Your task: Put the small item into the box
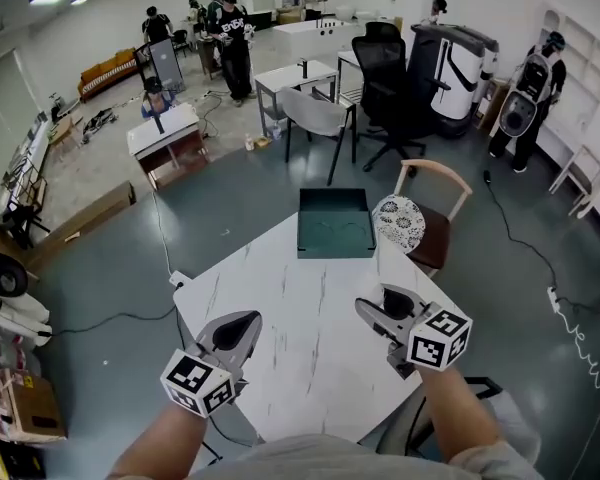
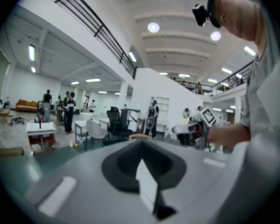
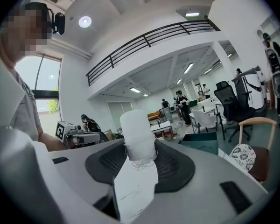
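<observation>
My right gripper [image 1: 368,311] hovers over the right side of the white marble table [image 1: 300,298]. It is shut on a small white cylinder with frayed threads [image 3: 136,132], which stands upright between the dark pads [image 3: 175,164]. The open dark green box [image 1: 336,253] sits at the table's far edge, ahead of both grippers, and shows past the cylinder as the green box [image 3: 203,142] in the right gripper view. My left gripper [image 1: 250,321] hangs over the near left of the table. Its tips look closed together, with nothing between the pads [image 2: 165,164].
A wooden chair with a patterned cushion [image 1: 400,223] stands right of the box, off the table's far right corner. Beyond are office chairs [image 1: 385,78], small tables and several people. A cable [image 1: 120,318] runs across the floor to the left.
</observation>
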Demonstrator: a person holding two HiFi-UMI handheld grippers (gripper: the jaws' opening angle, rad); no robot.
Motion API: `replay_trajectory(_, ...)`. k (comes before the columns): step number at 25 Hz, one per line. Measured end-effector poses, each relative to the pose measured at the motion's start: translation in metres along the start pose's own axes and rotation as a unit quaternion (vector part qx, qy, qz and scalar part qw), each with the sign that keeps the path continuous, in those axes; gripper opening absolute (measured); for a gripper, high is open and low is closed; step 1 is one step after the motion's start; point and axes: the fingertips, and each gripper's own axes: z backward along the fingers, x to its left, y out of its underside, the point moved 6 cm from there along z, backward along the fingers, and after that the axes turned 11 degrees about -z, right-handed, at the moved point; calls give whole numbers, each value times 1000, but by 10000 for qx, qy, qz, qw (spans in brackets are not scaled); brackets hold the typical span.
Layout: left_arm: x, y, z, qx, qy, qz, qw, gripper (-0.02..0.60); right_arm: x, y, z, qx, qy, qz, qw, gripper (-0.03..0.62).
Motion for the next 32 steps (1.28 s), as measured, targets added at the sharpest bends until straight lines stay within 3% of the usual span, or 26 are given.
replay_trajectory(3, 33, 11, -23, -128, 164, 100, 9997, 6, -17, -15, -21, -39, 392, 33, 9992, 177)
replay_trajectory(10, 86, 25, -98, -320, 428, -227, 9983, 6, -66, -63, -70, 116, 968, 566, 9936, 176)
replay_trajectory(22, 152, 37, -194, -444, 236, -140, 9986, 6, -171, -127, -159, 682, 1293, 1053, 9836, 176)
replay_trajectory(32, 202, 68, -263, -361, 85, 22, 9993, 6, -253, -122, -234, 1202, 1312, 907, 9799, 176)
